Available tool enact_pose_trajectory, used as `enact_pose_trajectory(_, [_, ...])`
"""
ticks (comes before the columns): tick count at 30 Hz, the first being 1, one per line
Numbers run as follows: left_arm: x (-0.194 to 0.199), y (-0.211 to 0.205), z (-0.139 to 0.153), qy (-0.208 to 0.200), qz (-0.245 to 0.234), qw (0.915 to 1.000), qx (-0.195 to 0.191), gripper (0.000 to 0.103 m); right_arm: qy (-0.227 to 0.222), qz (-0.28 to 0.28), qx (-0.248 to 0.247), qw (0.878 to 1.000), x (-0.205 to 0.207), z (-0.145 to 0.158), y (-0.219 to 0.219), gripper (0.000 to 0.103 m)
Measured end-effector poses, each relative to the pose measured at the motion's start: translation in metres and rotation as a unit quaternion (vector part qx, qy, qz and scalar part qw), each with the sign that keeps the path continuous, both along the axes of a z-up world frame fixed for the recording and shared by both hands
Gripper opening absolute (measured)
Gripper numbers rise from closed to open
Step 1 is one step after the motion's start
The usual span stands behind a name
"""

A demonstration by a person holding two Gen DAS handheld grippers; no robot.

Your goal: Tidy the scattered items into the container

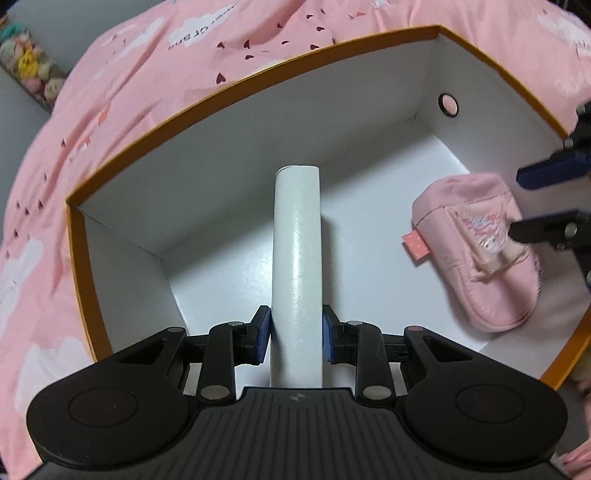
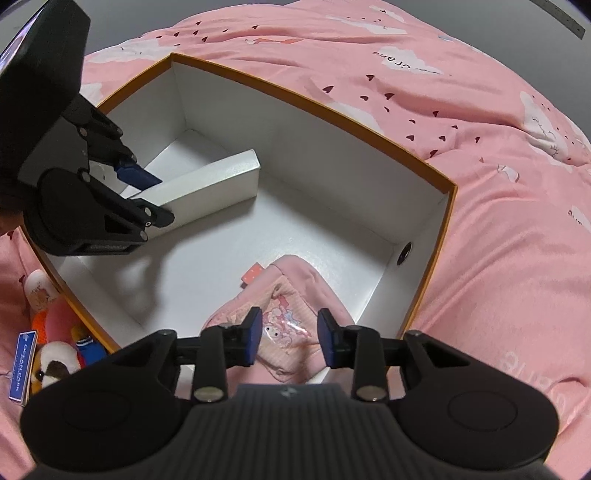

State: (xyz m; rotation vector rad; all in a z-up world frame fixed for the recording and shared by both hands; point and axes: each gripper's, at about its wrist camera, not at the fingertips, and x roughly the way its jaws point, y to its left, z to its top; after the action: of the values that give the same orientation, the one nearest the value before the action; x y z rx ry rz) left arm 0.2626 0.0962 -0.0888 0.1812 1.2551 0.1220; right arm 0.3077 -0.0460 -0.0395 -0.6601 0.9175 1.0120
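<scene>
Left wrist view: my left gripper [image 1: 296, 334] is clamped on a long white cardboard carton [image 1: 296, 258] angled down into the orange-rimmed white box [image 1: 258, 122]. My right gripper [image 2: 290, 336] hangs with fingers apart, untouching, over the pink fabric pouch [image 2: 284, 332] lying on the box floor.

Pink bedspread [image 2: 461, 155] with white clouds, dark hearts (some lettering) fills most of frame. Grey floor [image 2: 122, 22] upper left. Strip of pastel plush toys [image 1: 29, 62] upper left, left wrist view.
</scene>
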Motion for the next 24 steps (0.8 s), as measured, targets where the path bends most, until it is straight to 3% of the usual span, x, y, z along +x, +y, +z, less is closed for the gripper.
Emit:
enact_pose_trajectory(6, [-0.004,0.002,0.002,-0.012,0.003,0.9993,-0.036,0.043,0.008,-0.003,0.006,1.000,-0.001,0.000,-0.002,0.038])
enact_pose_trajectory(11, [-0.009,-0.012,0.015,-0.035,-0.020,0.9992,0.007,0.035,0.007,-0.001,0.009,1.000,-0.002,0.000,-0.002,0.038])
enact_pose_trajectory(17, [-0.010,-0.017,0.018,-0.036,-0.044,0.9984,-0.002,0.031,0.012,-0.003,0.013,1.000,-0.004,0.000,-0.003,0.038])
enact_pose_trajectory(24, [-0.009,-0.013,0.017,-0.027,-0.038,0.9967,-0.066,0.027,0.051,0.008,0.032,0.998,-0.004,0.000,0.006,0.035])
